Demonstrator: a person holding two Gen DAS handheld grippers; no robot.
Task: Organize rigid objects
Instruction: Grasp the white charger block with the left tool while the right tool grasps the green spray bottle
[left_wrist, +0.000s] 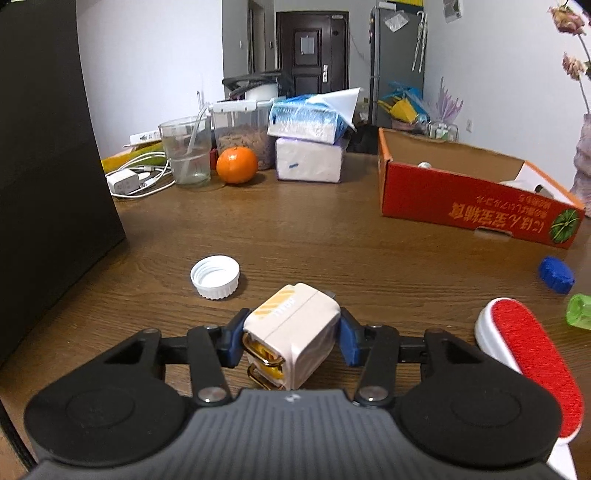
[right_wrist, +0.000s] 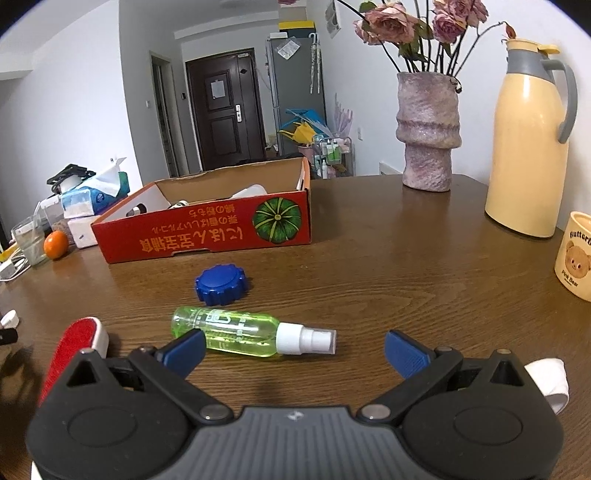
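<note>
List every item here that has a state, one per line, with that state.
left gripper: shut on the white charger plug.
white charger plug: clamped between the pads, prongs toward the camera.
right gripper: open, holding nothing.
green spray bottle: lying on its side, cap on.
red cardboard box: open on top, items inside.
white bottle cap: off, open side up.
blue cap: loose on the table.

"Pink Bear" on cream mug

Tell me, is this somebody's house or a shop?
Most likely a home: a wooden table with a vase of flowers, a thermos jug, and a fridge beside the front door.
</note>
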